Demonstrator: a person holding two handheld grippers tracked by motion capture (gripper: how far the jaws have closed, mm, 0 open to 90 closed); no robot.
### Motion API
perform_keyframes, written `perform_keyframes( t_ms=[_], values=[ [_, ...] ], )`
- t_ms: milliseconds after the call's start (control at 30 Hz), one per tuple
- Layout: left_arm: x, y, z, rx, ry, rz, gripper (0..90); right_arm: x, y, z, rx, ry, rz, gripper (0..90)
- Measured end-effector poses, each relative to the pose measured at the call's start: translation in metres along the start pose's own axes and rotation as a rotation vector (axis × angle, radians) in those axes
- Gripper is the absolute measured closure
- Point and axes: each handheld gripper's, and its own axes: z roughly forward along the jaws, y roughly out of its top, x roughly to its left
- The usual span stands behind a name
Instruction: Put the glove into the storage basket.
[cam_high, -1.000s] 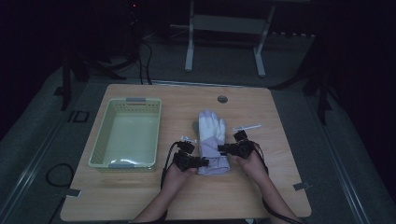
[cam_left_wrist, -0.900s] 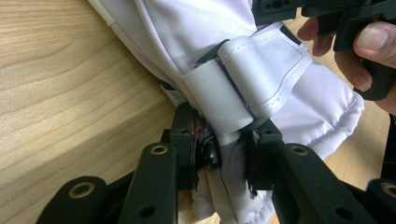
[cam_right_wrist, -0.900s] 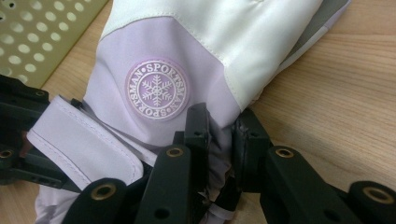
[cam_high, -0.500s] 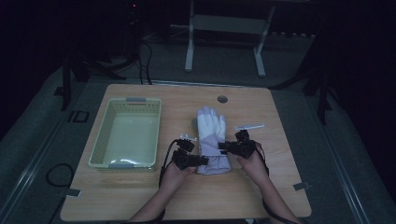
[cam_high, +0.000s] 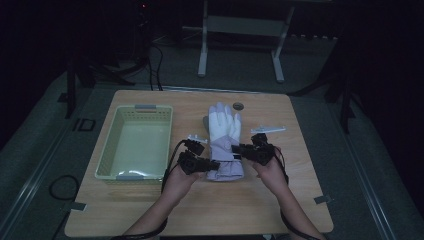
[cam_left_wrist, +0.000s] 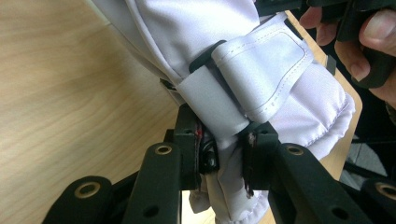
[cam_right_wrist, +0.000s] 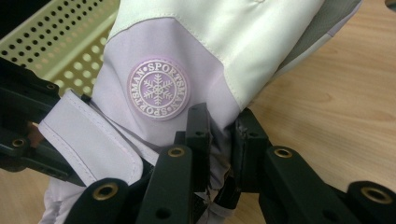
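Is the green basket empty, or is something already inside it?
Empty. The high view shows the basket's bare floor; the glove lies outside, beside it.

From my seat the glove (cam_high: 223, 137) reads as smooth woven cloth with a faint sheen, white at the fingers and pale lilac at the cuff. Its wrist strap (cam_left_wrist: 254, 77) is the same matt fabric with neat stitched edges, and the round badge (cam_right_wrist: 158, 89) looks like raised rubbery plastic. The left gripper (cam_left_wrist: 219, 149) and right gripper (cam_right_wrist: 219, 140) are matt black hard plastic with small brass-coloured metal eyelets. The table (cam_high: 150, 210) is pale wood grain, satin rather than glossy. The basket (cam_high: 111, 150) is perforated light green plastic; its finish I can't quite judge in the dim high view.
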Motion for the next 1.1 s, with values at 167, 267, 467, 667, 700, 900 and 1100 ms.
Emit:
perform_keyframes(
  t_ms=[167, 267, 467, 667, 700, 900, 1100],
  values=[
    [-0.001, 0.007, -0.017, -0.003, 0.004, 0.028, 72.3, 0.01, 0.01, -0.005, -0.028, 0.006, -0.016, 78.8],
    [0.0, 0.011, -0.027, -0.005, 0.001, 0.041, 72.3, 0.018, 0.018, -0.008, -0.043, 0.006, -0.026, 78.8],
    [0.001, 0.02, -0.049, -0.002, 0.017, 0.069, 72.3, 0.032, 0.033, -0.012, -0.07, 0.012, -0.042, 78.9],
    [0.004, 0.026, -0.07, 0.008, 0.044, 0.089, 72.3, 0.047, 0.047, -0.009, -0.088, 0.013, -0.06, 78.9],
    [0.005, 0.027, -0.073, 0.012, 0.048, 0.093, 72.3, 0.049, 0.049, -0.008, -0.091, 0.013, -0.065, 78.9],
    [0.014, 0.027, -0.094, 0.016, 0.066, 0.103, 72.3, 0.066, 0.063, 0.001, -0.091, 0.02, -0.082, 79.0],
    [0.026, 0.025, -0.118, 0.028, 0.086, 0.111, 72.2, 0.085, 0.076, 0.013, -0.094, 0.038, -0.101, 79.0]
  ],
)
